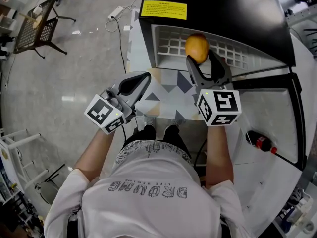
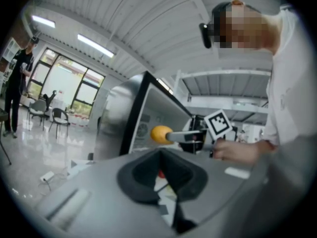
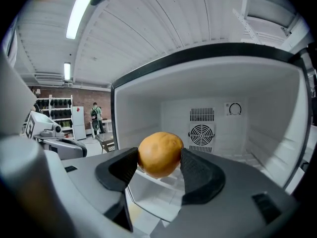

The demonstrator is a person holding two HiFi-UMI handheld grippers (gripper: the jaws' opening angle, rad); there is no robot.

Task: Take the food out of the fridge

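**Desk:** What's in your right gripper (image 3: 159,168)?

**Me:** An orange (image 3: 159,152). In the right gripper view I see both pads pressed against its sides. Behind it are the fridge's (image 3: 237,103) white inside and a round fan vent (image 3: 201,134).

**Desk:** Where is it against the fridge?

**Me:** I can't judge that from the right gripper view. In the head view the orange sits at the front edge of the opening, over the wire shelf (image 1: 171,42). The door (image 1: 277,108) is swung open to the right, with a bottle (image 1: 260,142) in it.

**Desk:** And the left gripper (image 2: 161,162)?

**Me:** Its own view shows the jaws closed together with nothing between them. In the head view I see it off the fridge's front left corner, apart from the orange. Only the left gripper view gives me the orange side-on, sticking out past the right gripper's tips.
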